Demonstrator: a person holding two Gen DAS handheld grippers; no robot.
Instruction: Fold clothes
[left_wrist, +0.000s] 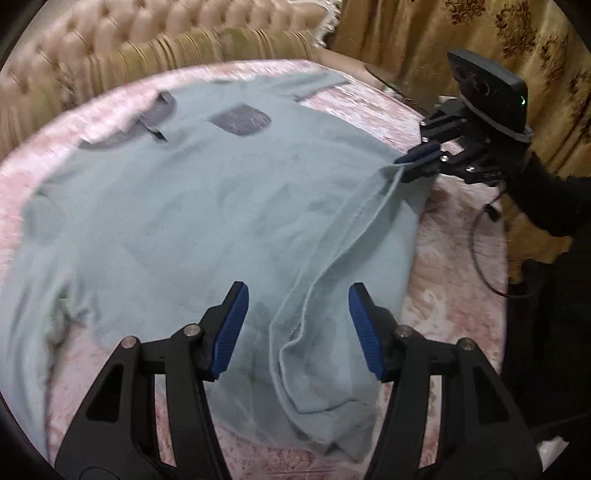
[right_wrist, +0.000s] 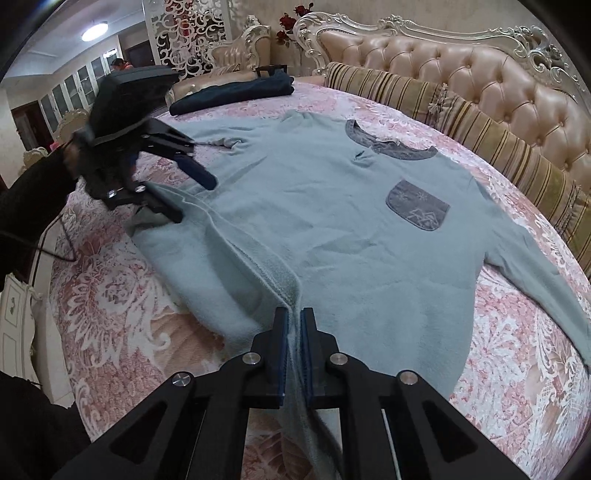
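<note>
A pale blue sweater (right_wrist: 332, 236) lies face up on the bed (right_wrist: 110, 295), collar toward the headboard (right_wrist: 461, 74) at 1 o'clock in the right view. The right gripper (right_wrist: 294, 350) has its fingers pressed together, pinching the folded hem. The left gripper (left_wrist: 298, 325) hovers with fingers spread over the same fold. A dark garment (right_wrist: 232, 96) lies at 11 o'clock.
</note>
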